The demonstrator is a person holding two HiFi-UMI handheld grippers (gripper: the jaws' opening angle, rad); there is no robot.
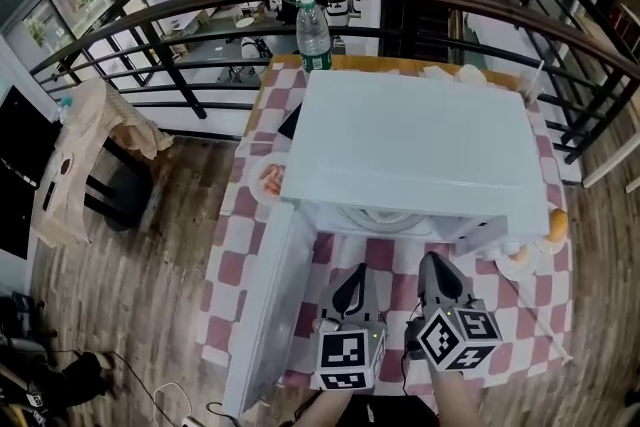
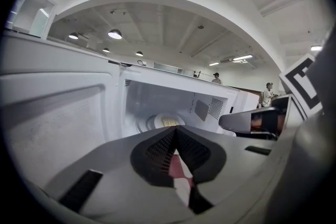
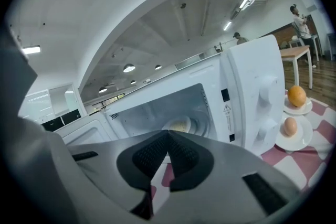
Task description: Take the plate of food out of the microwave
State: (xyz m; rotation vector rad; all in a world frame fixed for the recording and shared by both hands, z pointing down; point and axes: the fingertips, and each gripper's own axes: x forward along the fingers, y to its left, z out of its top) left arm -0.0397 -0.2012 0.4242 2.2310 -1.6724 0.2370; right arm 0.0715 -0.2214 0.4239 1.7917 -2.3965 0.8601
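1. Currently the left gripper [image 2: 175, 132] has its jaws pressed together at the tips. Nothing is between them, and only checked cloth shows through the gap lower down.
2. The right gripper [image 3: 168, 135] is likewise clenched and empty, held just beside the left one in front of the oven mouth.
3. Both point into the microwave [image 1: 410, 145]. Its door [image 1: 262, 305] is swung wide to the left, so the cavity is open.
4. The plate of food [image 3: 181, 125] sits deep in the cavity, well apart from either gripper, and nothing touches it.
5. The step in hand, as I judge it, is the reach in. At least one gripper must spread its jaws before it gets to the rim, since closed tips would only push the plate back.
6. It would be best to come in low and level and take the near rim with one pad above and one below. Then draw the plate straight out without tilting it, clear of the cavity's lip.
7. To the right of the microwave, an orange [image 3: 296, 96] and an egg [image 3: 289, 126] rest on small dishes on the checked tablecloth [image 1: 400, 260]. A wide swing that way could knock them.
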